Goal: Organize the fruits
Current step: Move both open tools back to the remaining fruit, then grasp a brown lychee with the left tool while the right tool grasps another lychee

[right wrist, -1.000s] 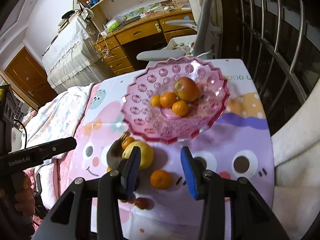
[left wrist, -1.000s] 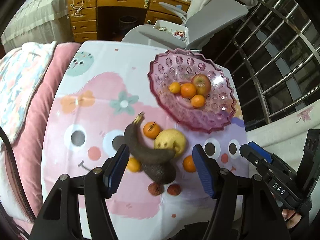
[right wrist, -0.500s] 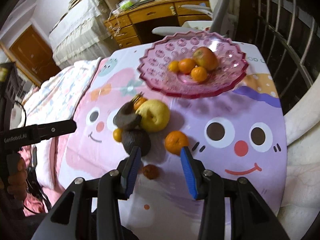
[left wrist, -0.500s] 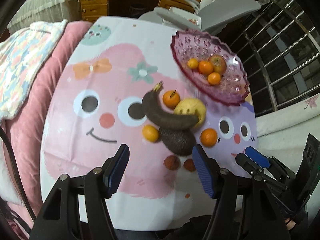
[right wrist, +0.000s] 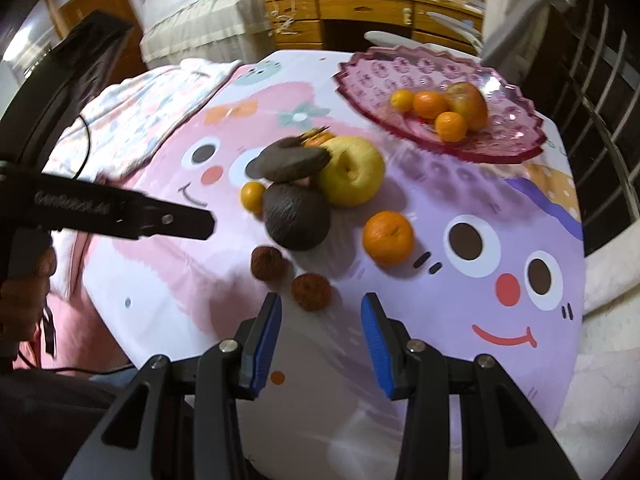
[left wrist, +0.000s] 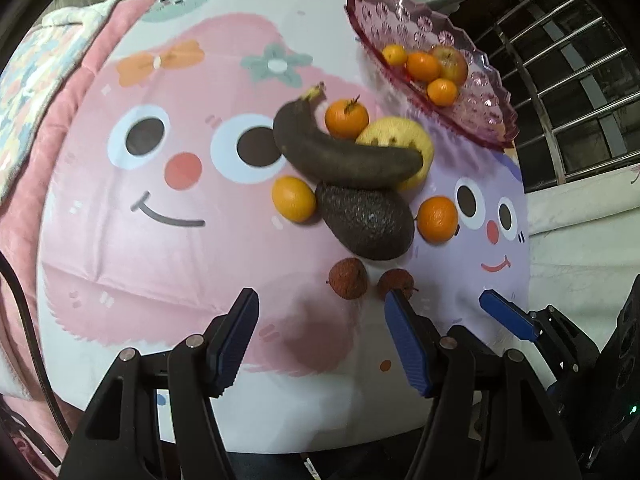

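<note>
Lychee (right wrist: 311, 291) apparently just beyond right gripper (right wrist: 320, 304).

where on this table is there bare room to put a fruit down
Free: the pink cloth left of the banana, over the smiling face; the purple patch right of the lone orange, below the bowl; the near white edge. Crowded: the pile around the avocado, and the bowl's middle.
</note>
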